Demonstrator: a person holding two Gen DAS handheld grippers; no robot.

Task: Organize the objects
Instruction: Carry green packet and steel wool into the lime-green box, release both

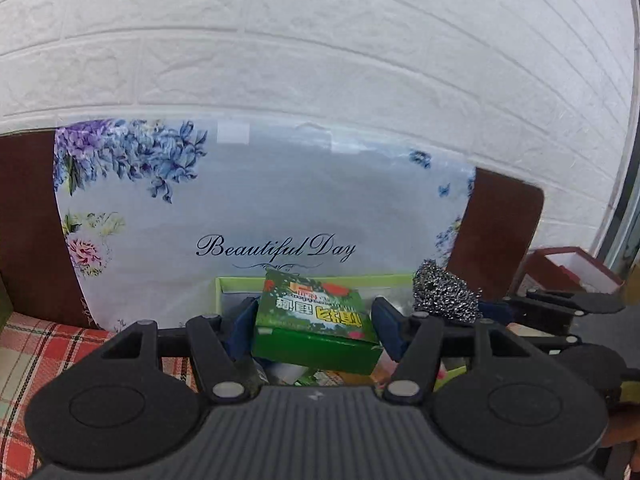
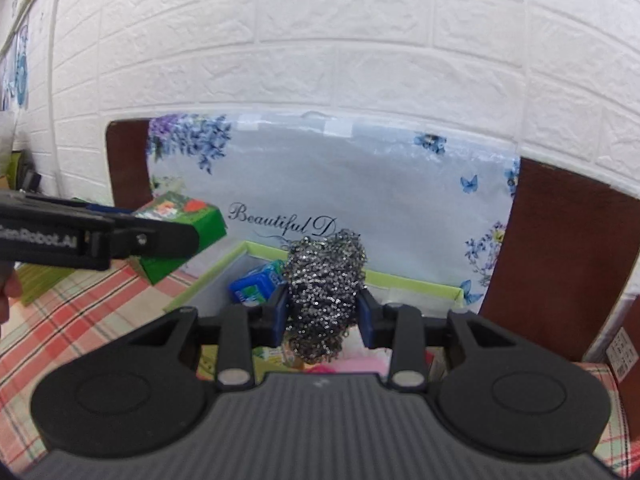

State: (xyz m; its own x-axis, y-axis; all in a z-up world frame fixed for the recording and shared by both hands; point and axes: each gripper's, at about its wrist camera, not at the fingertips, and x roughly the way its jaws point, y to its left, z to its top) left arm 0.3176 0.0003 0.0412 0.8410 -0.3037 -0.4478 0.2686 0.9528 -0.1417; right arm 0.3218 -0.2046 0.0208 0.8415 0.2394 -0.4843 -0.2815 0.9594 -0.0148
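My left gripper (image 1: pixel 316 326) is shut on a green carton (image 1: pixel 320 312) printed with flowers and yellow characters, and holds it tilted above a lime-green open box (image 1: pixel 240 281). In the right wrist view the carton (image 2: pixel 192 216) hangs at the left above the tablecloth, behind one of that gripper's fingers (image 2: pixel 160 240). My right gripper (image 2: pixel 324 314) is shut on a steel-wool scourer (image 2: pixel 324 284), its blue pads pressing both sides, above the same box (image 2: pixel 416 280). The scourer (image 1: pixel 444 296) also shows to the right of the carton.
A floral "Beautiful Day" sheet (image 2: pixel 360 200) on a brown board (image 2: pixel 560 240) leans on the white brick wall behind the box. A blue packet (image 2: pixel 256 286) and pink items lie inside the box. A plaid tablecloth (image 1: pixel 36 360) covers the table. A red-and-white box (image 1: pixel 576 268) stands at the right.
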